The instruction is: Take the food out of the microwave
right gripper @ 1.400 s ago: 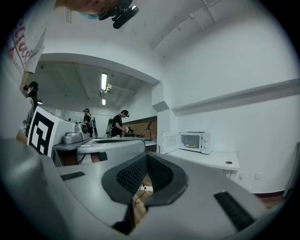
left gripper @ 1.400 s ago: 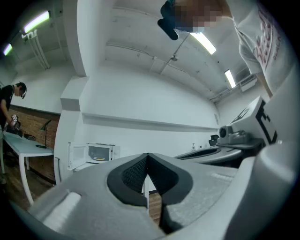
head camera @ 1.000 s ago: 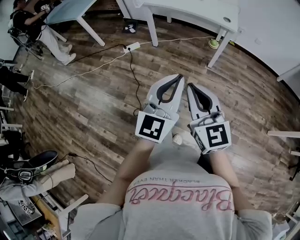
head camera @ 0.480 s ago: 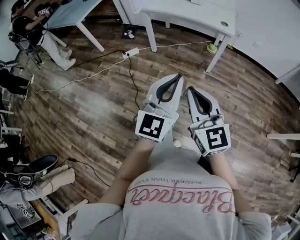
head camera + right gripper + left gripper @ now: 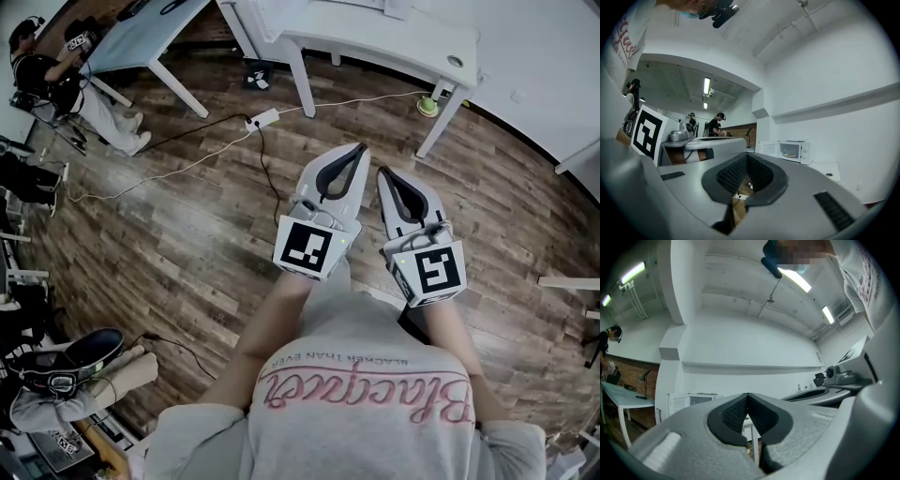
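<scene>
A white microwave (image 5: 793, 151) stands on a white table (image 5: 825, 169) well ahead in the right gripper view. Through its window I see a plate of food (image 5: 790, 155). A white panel (image 5: 767, 148) juts out at its left, perhaps its door. My left gripper (image 5: 356, 149) and right gripper (image 5: 382, 172) are held side by side at waist height over the wooden floor, both pointing at the white table (image 5: 375, 28). Both are shut with nothing between the pads. In its own view the left gripper (image 5: 748, 394) faces a white wall. The right gripper (image 5: 748, 155) looks toward the microwave.
A power strip (image 5: 265, 93) and cables (image 5: 187, 141) lie on the floor ahead left. A small green object (image 5: 427, 108) sits by the table leg (image 5: 439, 101). People stand by a second table (image 5: 141, 23) at far left. A seated person (image 5: 56, 384) is at lower left.
Both grippers and the person have moved forward across the floor toward the white table. The jaws stayed shut.
</scene>
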`<state>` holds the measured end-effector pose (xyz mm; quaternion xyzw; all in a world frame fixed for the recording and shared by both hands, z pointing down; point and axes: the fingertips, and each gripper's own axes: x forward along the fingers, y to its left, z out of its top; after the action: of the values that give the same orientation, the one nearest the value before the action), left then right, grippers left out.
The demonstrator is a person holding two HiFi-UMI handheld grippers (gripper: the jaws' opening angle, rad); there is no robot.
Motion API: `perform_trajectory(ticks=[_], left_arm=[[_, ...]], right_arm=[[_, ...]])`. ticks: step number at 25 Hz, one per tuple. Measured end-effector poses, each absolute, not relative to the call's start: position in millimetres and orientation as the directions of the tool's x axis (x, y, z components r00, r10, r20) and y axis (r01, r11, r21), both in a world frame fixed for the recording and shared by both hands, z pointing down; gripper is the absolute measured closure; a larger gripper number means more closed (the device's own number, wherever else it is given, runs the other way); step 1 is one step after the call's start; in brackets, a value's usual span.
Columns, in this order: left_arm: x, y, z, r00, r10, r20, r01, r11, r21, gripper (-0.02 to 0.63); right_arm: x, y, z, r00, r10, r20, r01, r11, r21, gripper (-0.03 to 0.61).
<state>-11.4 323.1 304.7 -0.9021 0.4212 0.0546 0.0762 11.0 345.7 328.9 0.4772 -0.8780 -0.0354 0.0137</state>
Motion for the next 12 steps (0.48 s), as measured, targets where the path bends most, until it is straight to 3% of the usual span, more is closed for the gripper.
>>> perform_trajectory(ticks=[12], left_arm=[[-35.6,220.3,305.8,0.662,-0.737,-0.137,-0.749,-0.659,-0.073,0.611]], right_arm=[[-9.9,243.6,332.3,-0.507,-0.862,0.019,-0.86,0.507,0.05,0.568]])
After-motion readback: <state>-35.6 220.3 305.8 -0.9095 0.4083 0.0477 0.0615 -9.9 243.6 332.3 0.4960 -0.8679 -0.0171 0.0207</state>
